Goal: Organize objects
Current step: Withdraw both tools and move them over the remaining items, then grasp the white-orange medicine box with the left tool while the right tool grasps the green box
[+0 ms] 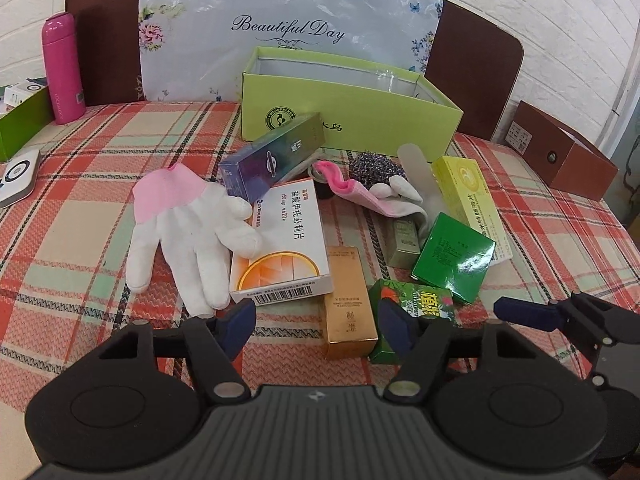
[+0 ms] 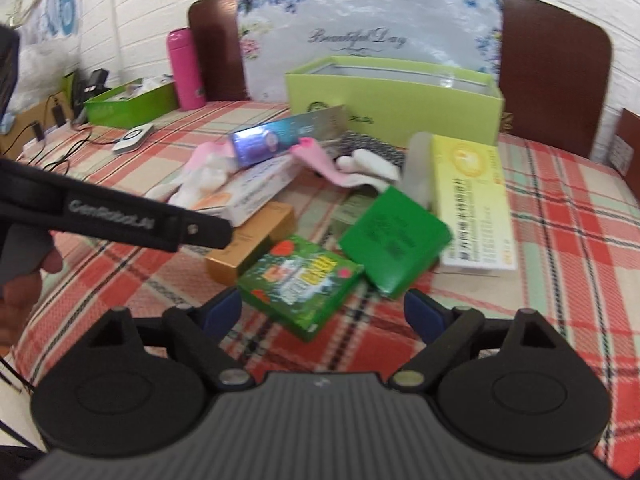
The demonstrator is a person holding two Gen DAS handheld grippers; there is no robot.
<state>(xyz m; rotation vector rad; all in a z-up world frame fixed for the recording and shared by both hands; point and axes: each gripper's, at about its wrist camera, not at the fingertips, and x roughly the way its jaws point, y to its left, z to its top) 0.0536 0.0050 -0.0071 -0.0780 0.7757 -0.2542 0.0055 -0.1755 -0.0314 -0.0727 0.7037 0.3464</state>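
Observation:
A pile of small things lies on the plaid cloth before an open lime-green box. It holds a white glove with a pink cuff, a white and orange medicine box, a blue-purple carton, a gold box, a flowered green box, a plain green box and a yellow box. My left gripper is open, low over the gold box. My right gripper is open, just before the flowered green box.
A pink flask and a second green box stand at the far left, beside a white device. A brown box sits at the right. A second glove and a dark scrubber lie mid-pile.

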